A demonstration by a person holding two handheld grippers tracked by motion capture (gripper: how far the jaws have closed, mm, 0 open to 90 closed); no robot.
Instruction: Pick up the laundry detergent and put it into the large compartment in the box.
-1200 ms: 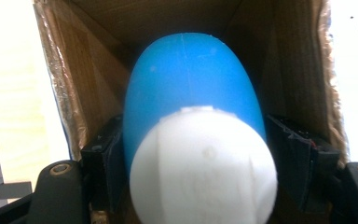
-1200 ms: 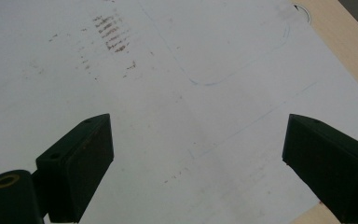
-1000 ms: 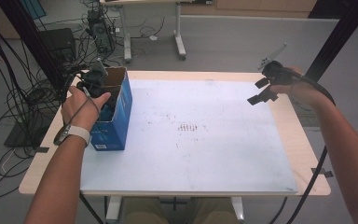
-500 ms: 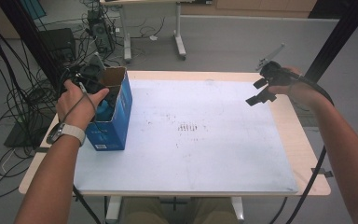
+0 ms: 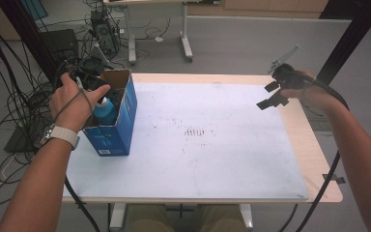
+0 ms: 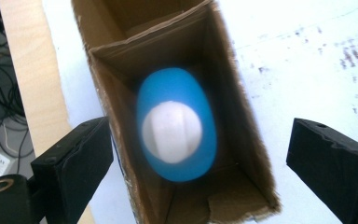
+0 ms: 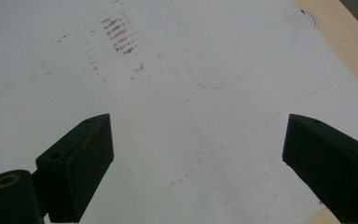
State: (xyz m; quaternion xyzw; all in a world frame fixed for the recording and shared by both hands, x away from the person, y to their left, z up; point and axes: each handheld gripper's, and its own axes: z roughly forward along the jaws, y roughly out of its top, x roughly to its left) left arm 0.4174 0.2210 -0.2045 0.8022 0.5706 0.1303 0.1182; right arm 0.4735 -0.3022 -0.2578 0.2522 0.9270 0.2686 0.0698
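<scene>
The left hand-held gripper (image 6: 198, 154), jaws just opening, is rising off the blue bottle (image 6: 176, 130) standing inside the cardboard box (image 5: 121, 121); the right hand-held gripper (image 7: 198, 163) is hovering open over the desk (image 5: 232, 159).

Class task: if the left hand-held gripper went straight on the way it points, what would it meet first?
Probably the white cap of the blue bottle standing in the open cardboard box, directly between the open jaws; depth is unclear.

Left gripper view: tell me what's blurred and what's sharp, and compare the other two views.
Left gripper view: the blue bottle with its white cap is soft and smeared inside the cardboard box, while the black jaws stay fairly crisp. Right gripper view: evenly lit, smudges on the white mat sharp. High view: slightly soft overall, the mat bright but not glaring.
</scene>
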